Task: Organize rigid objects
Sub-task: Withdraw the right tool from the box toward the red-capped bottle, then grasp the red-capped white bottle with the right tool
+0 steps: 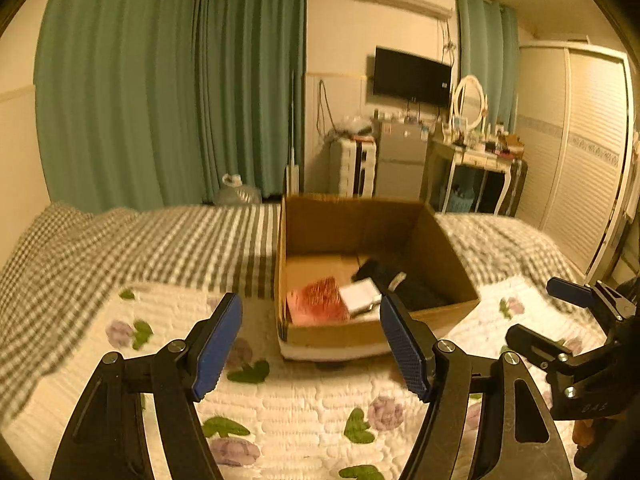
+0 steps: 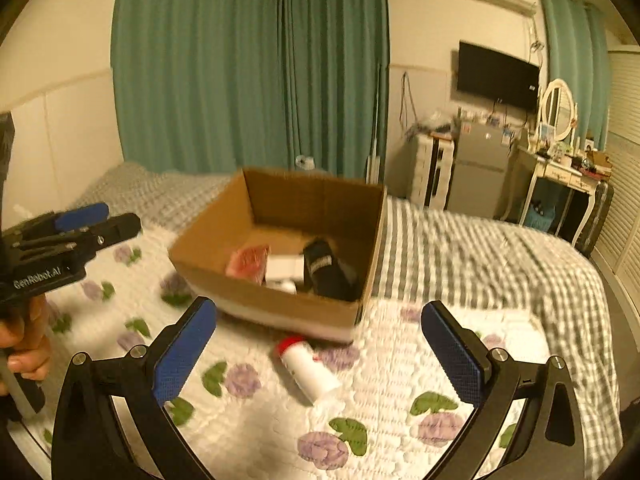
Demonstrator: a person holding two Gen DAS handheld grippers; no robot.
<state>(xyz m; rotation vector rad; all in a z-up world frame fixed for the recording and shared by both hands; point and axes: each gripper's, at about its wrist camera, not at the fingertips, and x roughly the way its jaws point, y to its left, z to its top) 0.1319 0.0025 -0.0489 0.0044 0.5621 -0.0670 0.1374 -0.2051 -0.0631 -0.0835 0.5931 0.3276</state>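
**One bottle left outside the box, both grippers empty**

A cardboard box (image 2: 280, 216) is set on the flowered quilt (image 2: 256, 432) with its top open, so items can be dropped straight in. Inside, a red-pink pack (image 2: 248, 262), a small white box (image 2: 285, 268) and a black item (image 2: 326, 270) are lying on the bottom, close together toward the near wall. These are judged to be already sorted.

A white bottle with a red cap (image 2: 306, 368) is lying on its side on the quilt, just beside the box's near wall, outside it. It is hidden from the left wrist view. It is judged to be the remaining item.

The right gripper (image 2: 320, 354) is held with jaws spread wide and nothing between them; the bottle is framed between its fingers, a bit ahead of the tips. This looks like a line-up for a pick.

The left gripper (image 1: 312, 344) is also wide open and empty, aimed at the box's near wall from above the quilt. It is judged to be parked clear of the right side's path.

Risks: the bottle is round and resting on soft, quilted fabric, so rolling or sinking under a push is likely. A grip across the body, not along it, is advised. Both views are motion-blurred; labels cannot be read.
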